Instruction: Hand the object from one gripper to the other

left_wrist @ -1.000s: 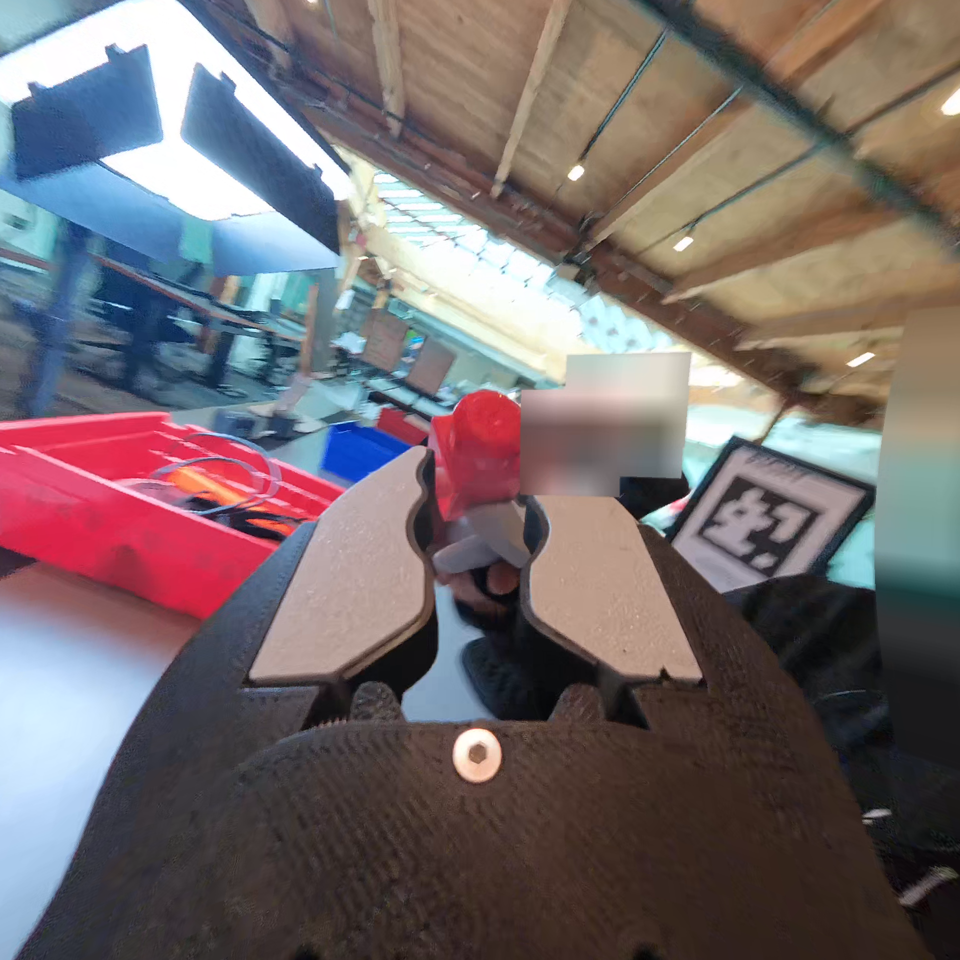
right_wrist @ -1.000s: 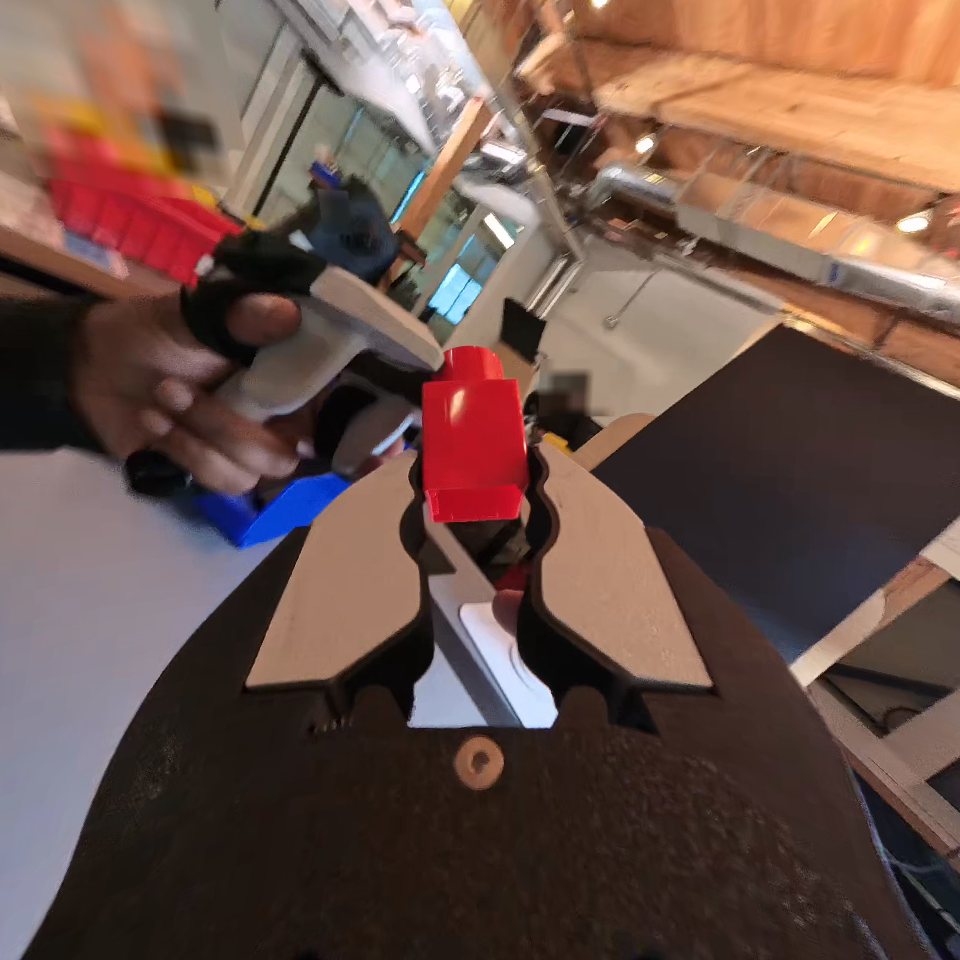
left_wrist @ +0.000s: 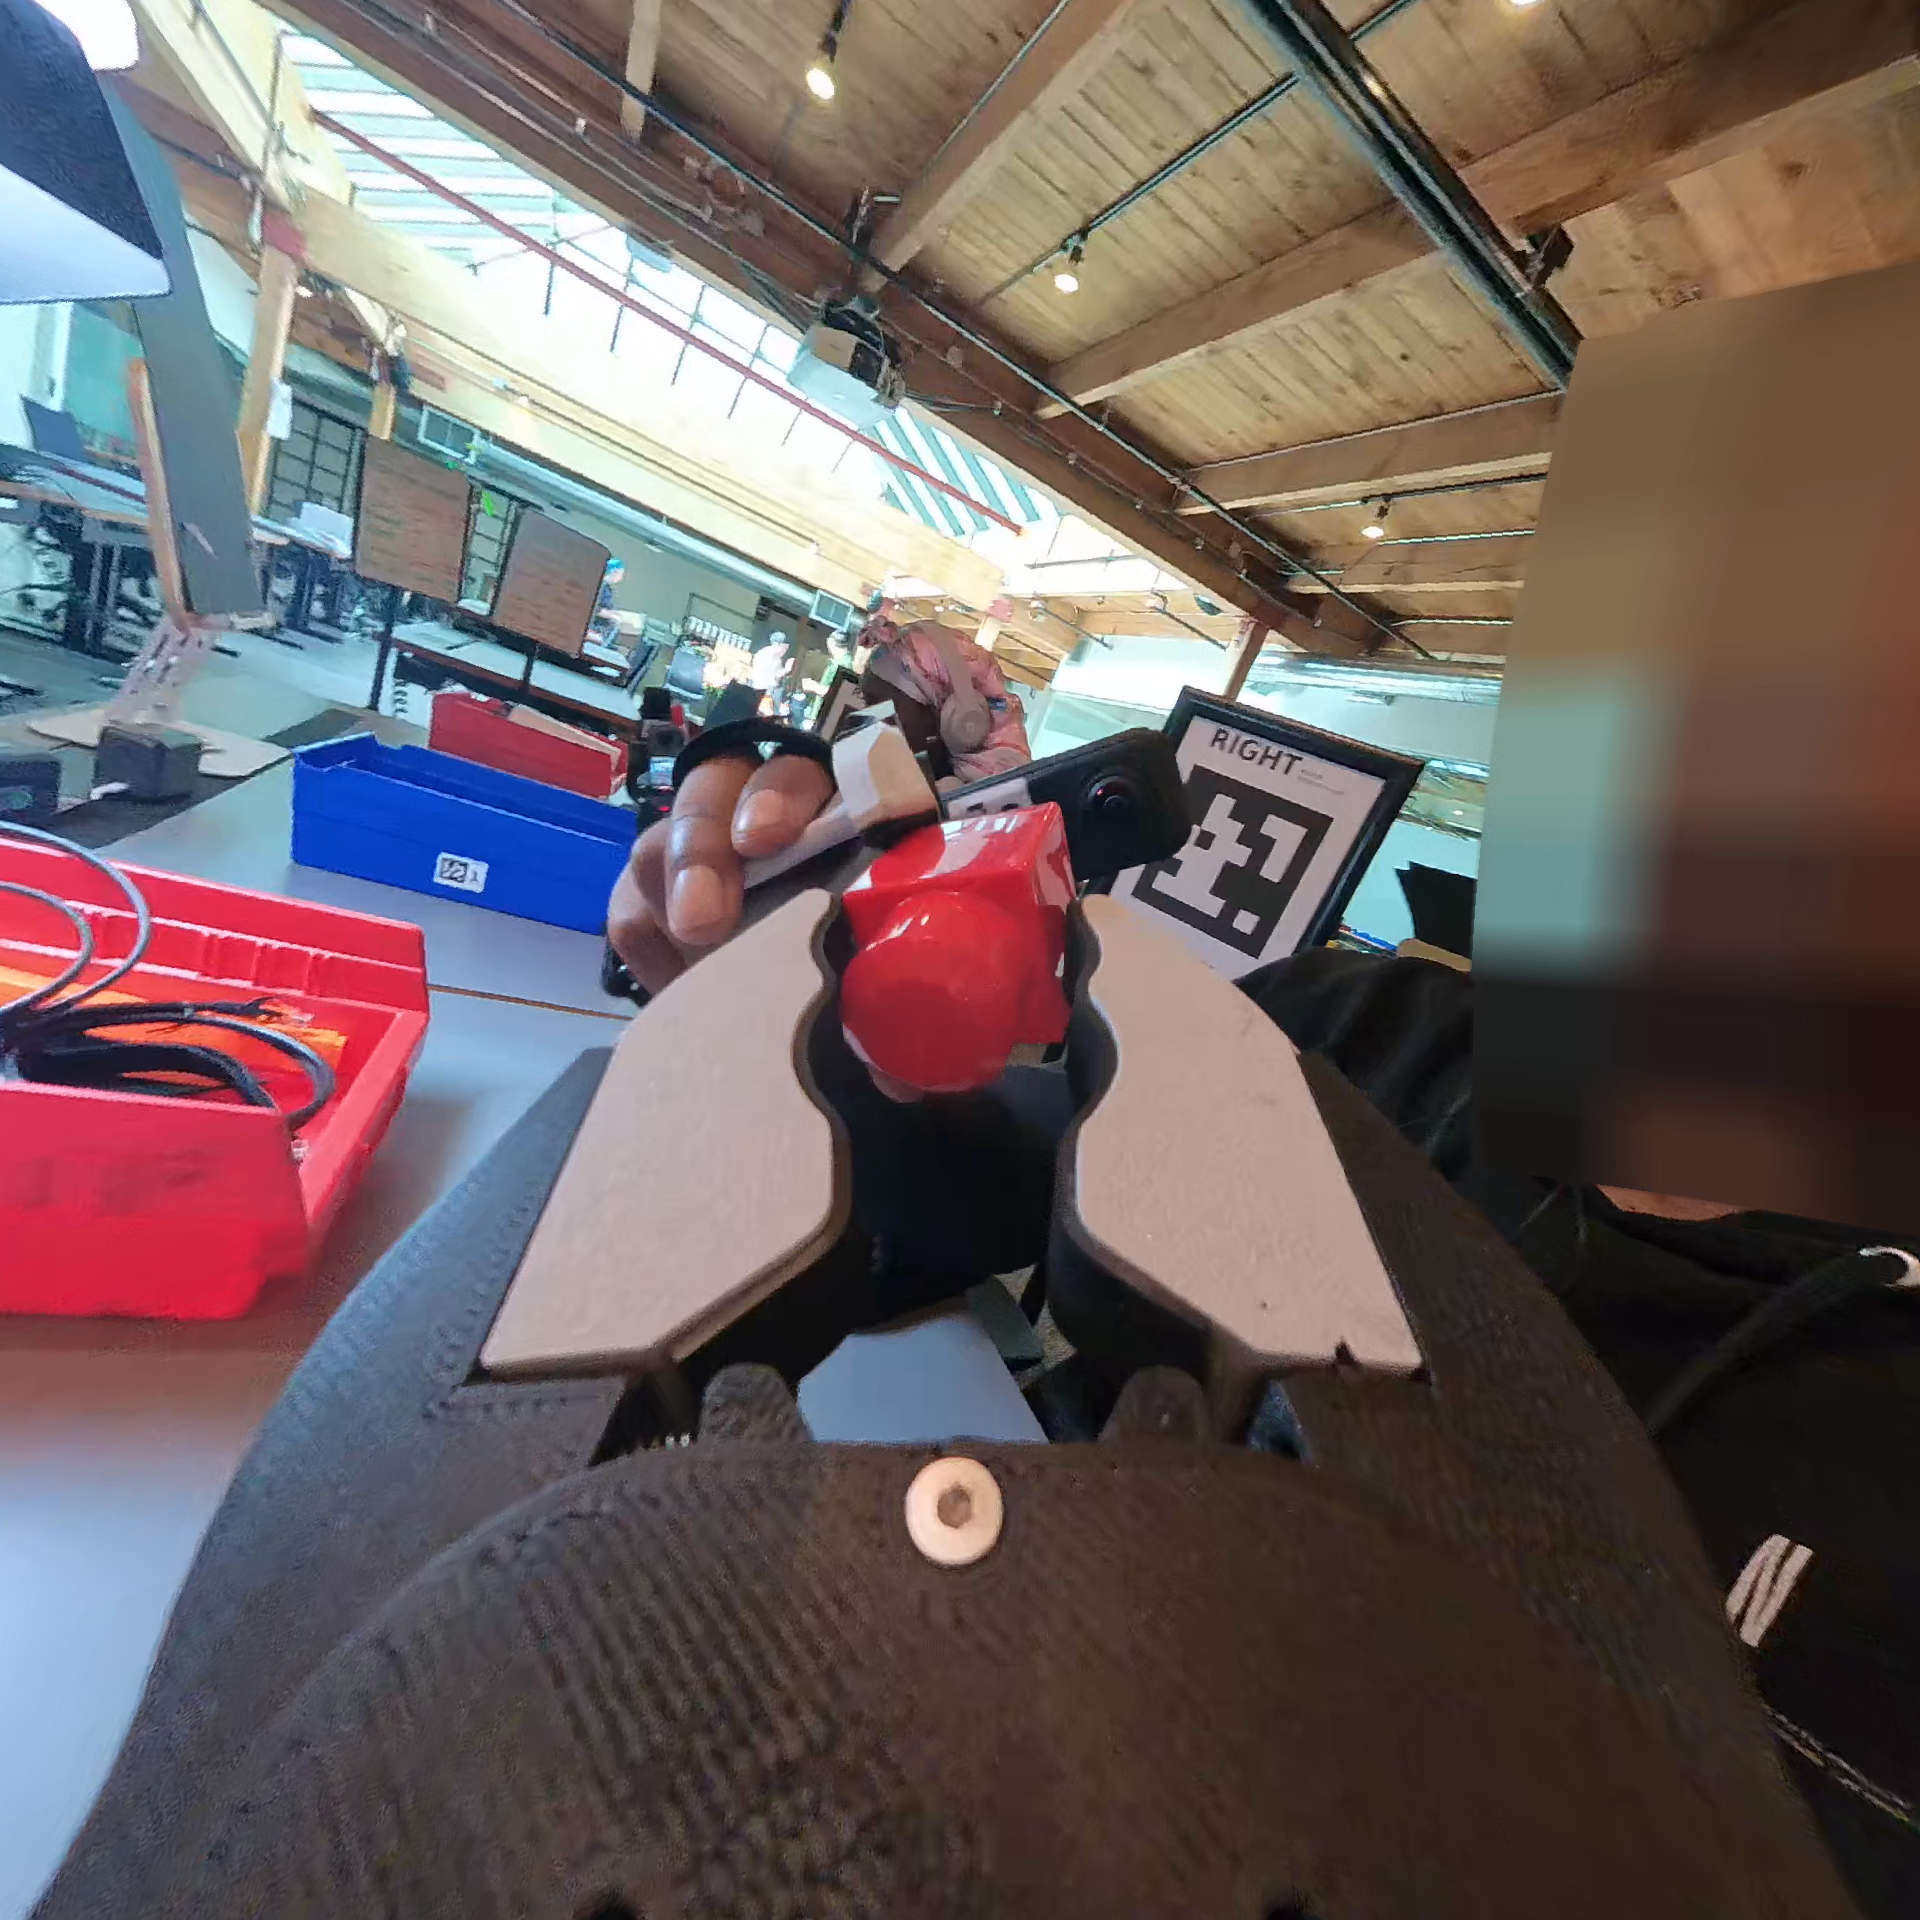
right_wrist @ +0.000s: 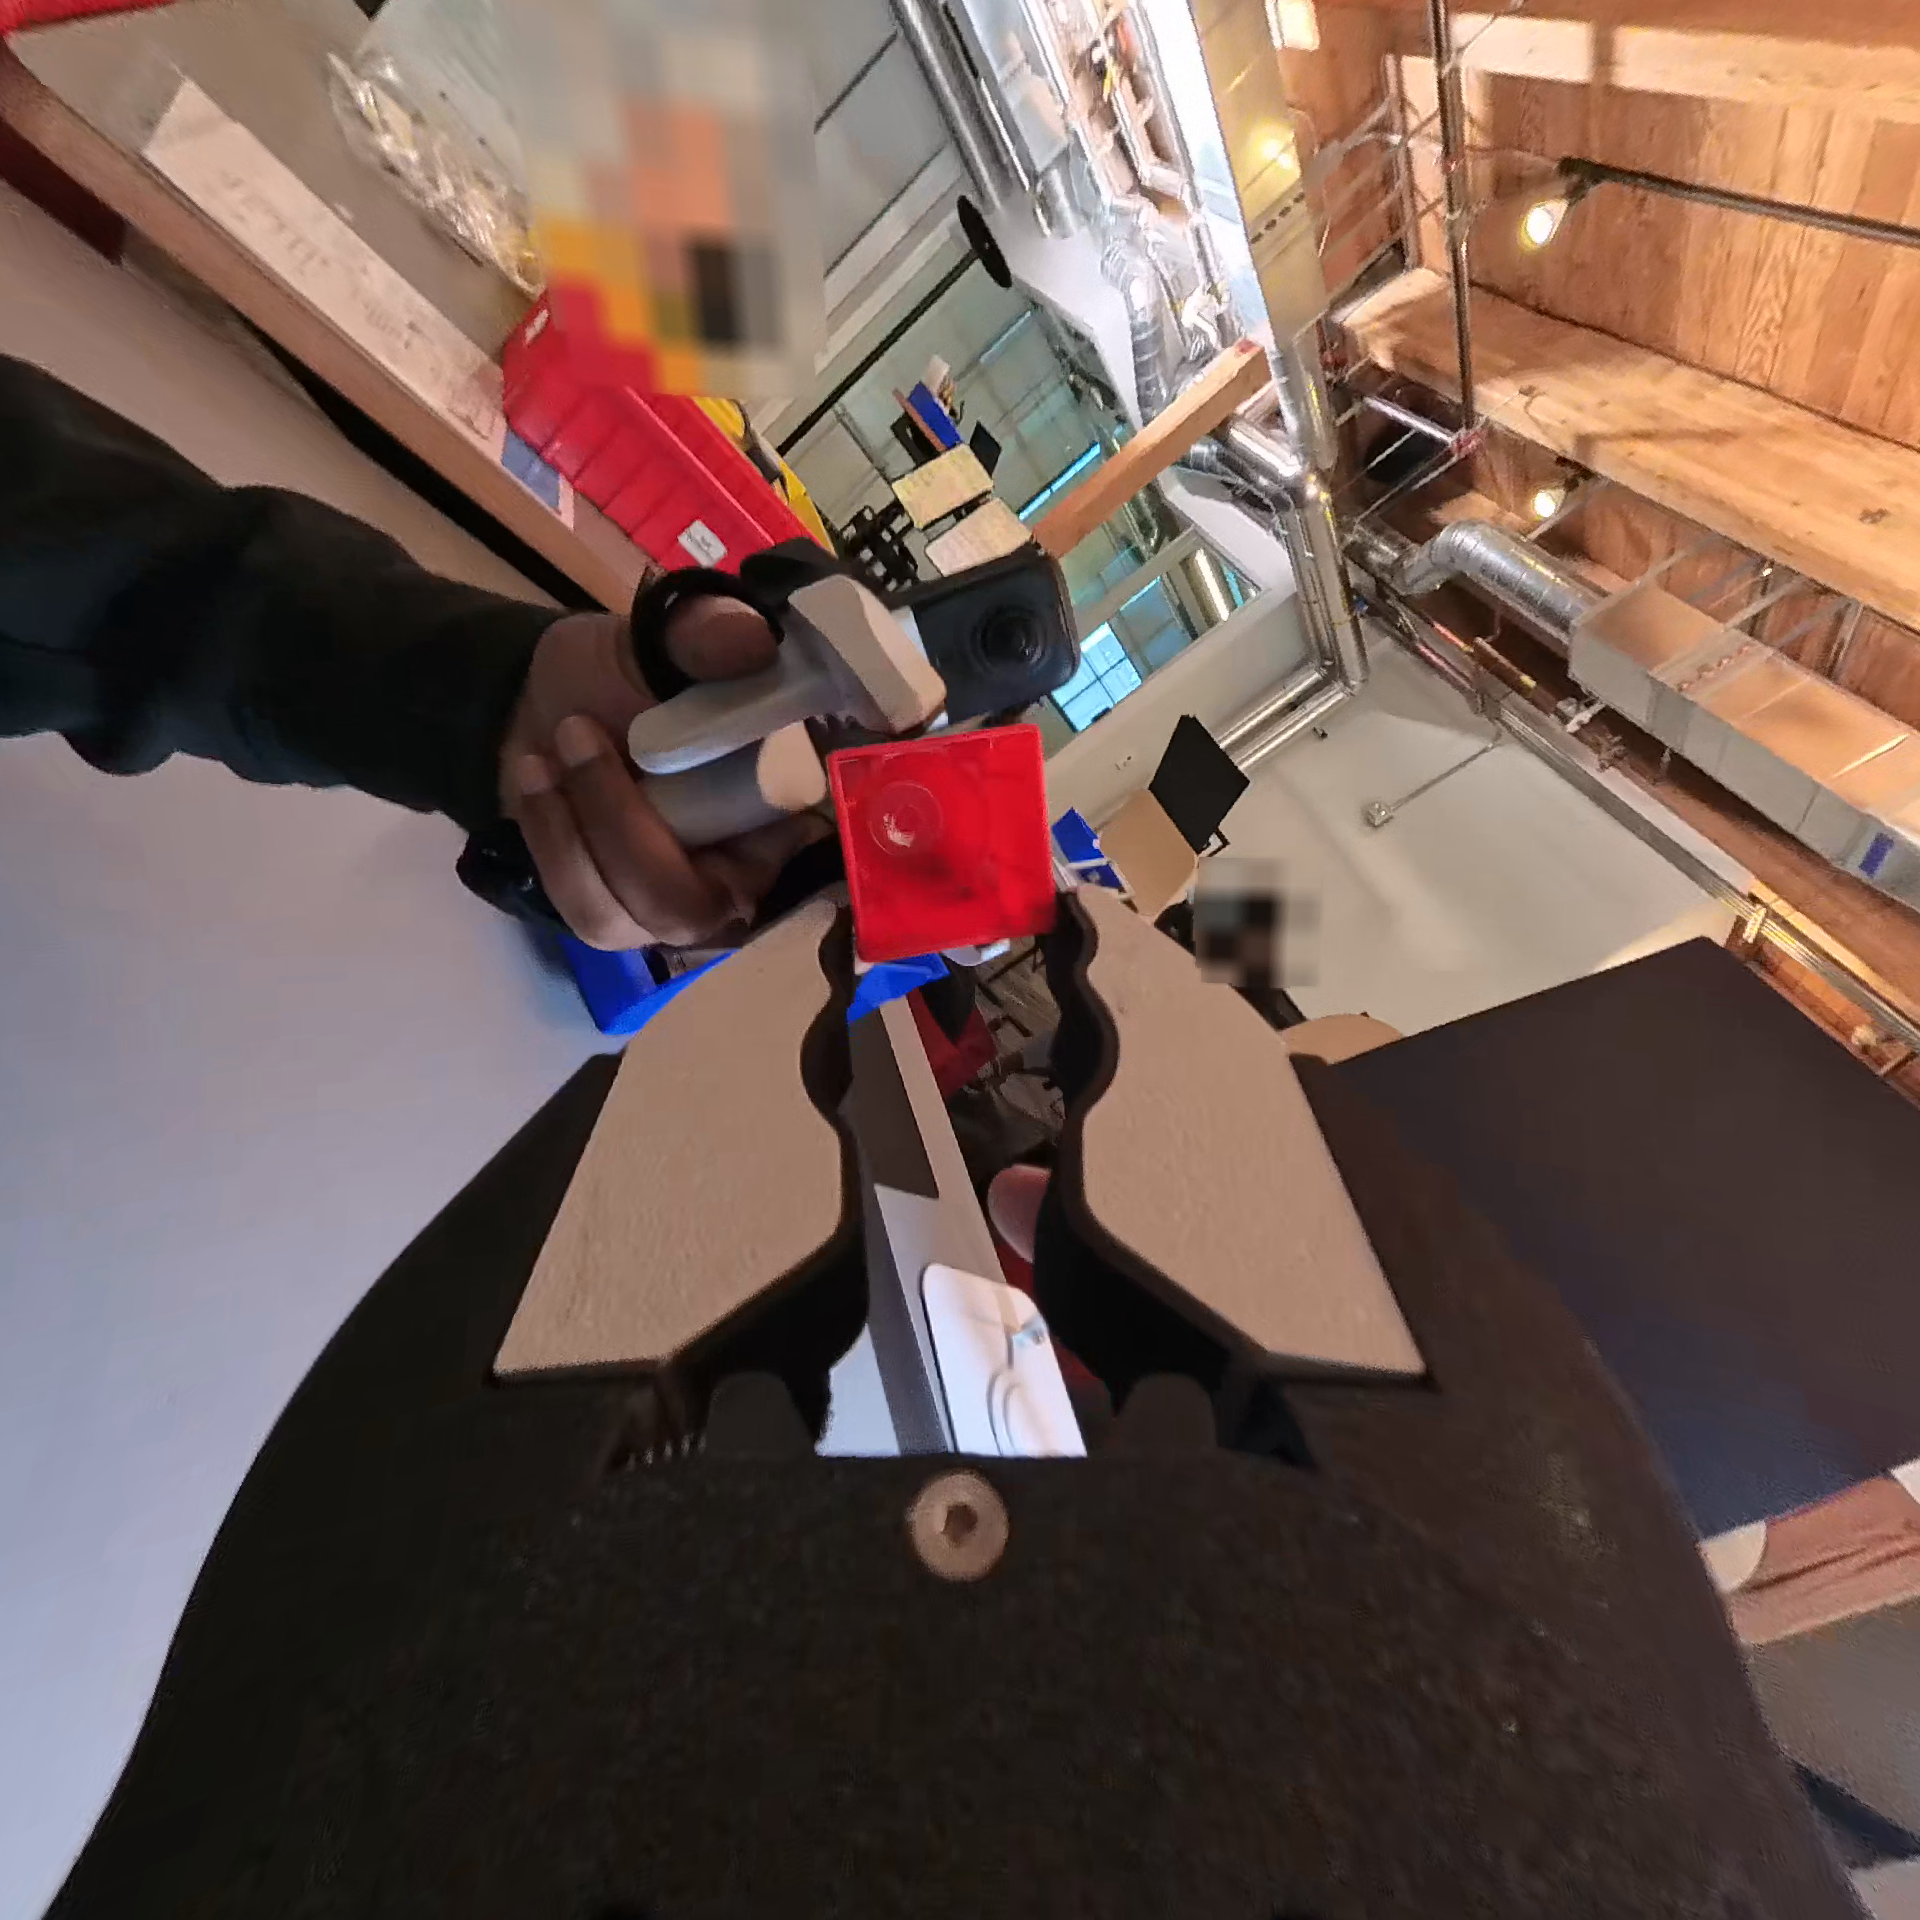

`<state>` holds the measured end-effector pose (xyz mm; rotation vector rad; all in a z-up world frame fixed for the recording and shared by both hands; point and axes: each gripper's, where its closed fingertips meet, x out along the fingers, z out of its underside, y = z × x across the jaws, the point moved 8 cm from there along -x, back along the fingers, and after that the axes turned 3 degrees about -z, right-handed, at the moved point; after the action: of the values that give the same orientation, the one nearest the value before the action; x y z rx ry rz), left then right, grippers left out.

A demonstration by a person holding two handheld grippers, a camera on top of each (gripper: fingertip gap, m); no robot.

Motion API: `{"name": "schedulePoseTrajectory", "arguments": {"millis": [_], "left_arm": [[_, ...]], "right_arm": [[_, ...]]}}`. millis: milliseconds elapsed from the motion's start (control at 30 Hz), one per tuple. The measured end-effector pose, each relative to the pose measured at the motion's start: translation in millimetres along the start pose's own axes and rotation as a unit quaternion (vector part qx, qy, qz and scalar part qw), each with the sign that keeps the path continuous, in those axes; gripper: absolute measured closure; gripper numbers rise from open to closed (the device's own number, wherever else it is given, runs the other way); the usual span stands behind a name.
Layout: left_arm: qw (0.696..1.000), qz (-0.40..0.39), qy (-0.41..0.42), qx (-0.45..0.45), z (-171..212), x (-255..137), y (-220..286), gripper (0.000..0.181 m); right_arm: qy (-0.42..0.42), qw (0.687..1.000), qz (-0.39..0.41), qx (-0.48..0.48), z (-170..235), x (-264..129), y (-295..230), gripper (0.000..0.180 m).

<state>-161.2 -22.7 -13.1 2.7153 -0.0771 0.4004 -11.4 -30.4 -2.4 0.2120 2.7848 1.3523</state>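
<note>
A red toy brick (left_wrist: 961, 894) is held in the air between my two grippers, which face each other. In the left wrist view its round stud points at the camera. My left gripper (left_wrist: 954, 920) is closed against the brick's two sides. In the right wrist view the brick (right_wrist: 945, 842) shows its hollow underside. My right gripper (right_wrist: 954, 925) pinches its near rim with the fingertips. The hand holding the left gripper (right_wrist: 592, 821) is just left of the brick. The right gripper's fingers are hidden behind the brick in the left wrist view.
A red bin (left_wrist: 197, 1101) with black cables sits at the left on the grey table (left_wrist: 94, 1475), and a blue bin (left_wrist: 457, 831) stands behind it. A framed black-and-white marker card (left_wrist: 1268, 831) stands behind the brick. A person in black clothing (left_wrist: 1714, 1403) is at the right. Both grippers' tips are close together, under 4 cm apart.
The left gripper has opened wider and moved forward around the brick. The brick has tipped, so its underside now faces the right camera. Both views have swung round.
</note>
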Motion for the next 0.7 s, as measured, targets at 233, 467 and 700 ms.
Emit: {"name": "schedulePoseTrajectory", "arguments": {"millis": [233,467,700], "left_arm": [[0.983,-0.172,-0.02,0.052,-7,-10,-9,0.135],[0.921,-0.353,-0.083,0.145,-8,0,-3,0.132],[0.914,-0.367,-0.063,0.16,-3,6,-12,0.143]], "right_arm": [[-0.115,0.99,0.045,-0.069,12,-1,8,0.144],[-0.241,0.955,0.095,-0.146,29,10,7,0.144],[-0.236,0.948,0.115,-0.18,20,16,0,0.145]]}}
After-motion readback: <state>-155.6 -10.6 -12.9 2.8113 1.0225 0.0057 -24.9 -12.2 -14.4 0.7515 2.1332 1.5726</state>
